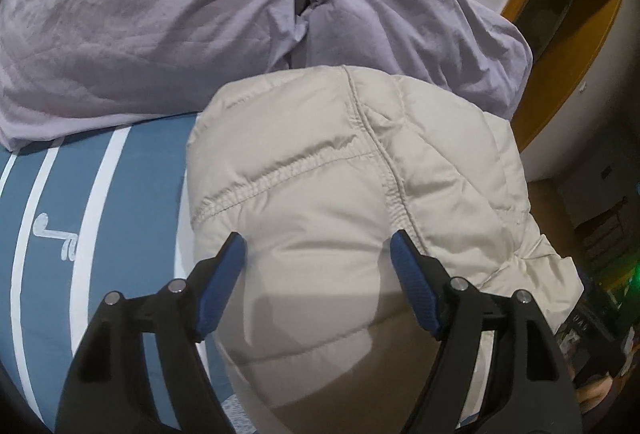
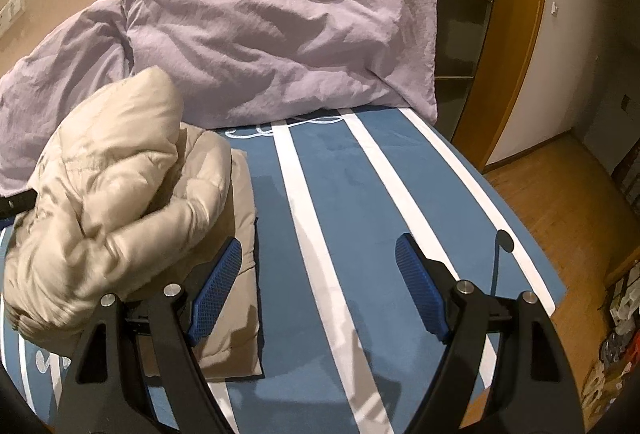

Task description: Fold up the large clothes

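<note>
One beige jacket, two pillows; claws apparently open

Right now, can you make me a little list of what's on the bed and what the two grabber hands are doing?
surface: blue bed cover with white stripes
garment: beige puffy jacket, bunched up, on the cover's left side
behind it: two lilac pillows, against the head end
left gripper: open, fingers spread either side of a puffy jacket panel, not clamped
right gripper: open, over the bare cover, holding nothing
fold status: jacket partly folded, top part still lumpy
room: wooden floor to the right of the bed
</note>
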A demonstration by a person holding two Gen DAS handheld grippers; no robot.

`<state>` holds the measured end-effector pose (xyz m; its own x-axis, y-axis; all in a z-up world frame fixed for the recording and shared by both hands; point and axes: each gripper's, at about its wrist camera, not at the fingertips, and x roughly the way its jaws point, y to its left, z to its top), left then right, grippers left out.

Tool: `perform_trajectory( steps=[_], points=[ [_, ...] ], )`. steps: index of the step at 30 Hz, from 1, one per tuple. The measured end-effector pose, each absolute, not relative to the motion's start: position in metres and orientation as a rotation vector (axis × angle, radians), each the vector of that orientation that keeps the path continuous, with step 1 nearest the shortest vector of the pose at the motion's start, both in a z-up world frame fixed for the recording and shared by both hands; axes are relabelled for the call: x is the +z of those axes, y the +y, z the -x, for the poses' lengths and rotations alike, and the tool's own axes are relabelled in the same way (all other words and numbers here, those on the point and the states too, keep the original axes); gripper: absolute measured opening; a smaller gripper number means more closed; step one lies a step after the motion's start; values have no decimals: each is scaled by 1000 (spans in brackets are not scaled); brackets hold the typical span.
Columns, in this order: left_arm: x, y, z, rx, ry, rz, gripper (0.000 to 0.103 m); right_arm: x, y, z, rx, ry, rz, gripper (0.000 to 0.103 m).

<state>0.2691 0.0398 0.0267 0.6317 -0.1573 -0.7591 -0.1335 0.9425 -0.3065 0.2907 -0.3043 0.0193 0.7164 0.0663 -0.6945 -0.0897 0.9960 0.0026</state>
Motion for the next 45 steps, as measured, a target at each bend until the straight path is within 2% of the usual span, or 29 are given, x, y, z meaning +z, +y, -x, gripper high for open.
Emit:
perform_trajectory(
  steps=[10, 16, 18, 21, 23, 32, 45],
  points=[
    [15, 3, -276, -29, 894, 260, 75, 36, -321, -295, 107, 746, -39, 79],
    [9, -15, -281, -23, 898, 216, 75, 42, -303, -296, 243, 760, -75, 55],
    [8, -17, -282, -17, 900, 212, 75, 41, -292, -296, 292, 773, -69, 43],
    [7, -20, -284, -7, 901, 206, 75, 37, -273, -294, 365, 787, -52, 32],
    [6, -22, -284, 2, 901, 201, 75, 35, -265, -293, 398, 790, -47, 29],
    [9, -23, -283, 16, 890, 200, 76, 4, -245, -294, 433, 859, 6, 23],
    [27, -15, -281, 25, 843, 268, 78, -25, -245, -303, 453, 888, 0, 23]
  ],
)
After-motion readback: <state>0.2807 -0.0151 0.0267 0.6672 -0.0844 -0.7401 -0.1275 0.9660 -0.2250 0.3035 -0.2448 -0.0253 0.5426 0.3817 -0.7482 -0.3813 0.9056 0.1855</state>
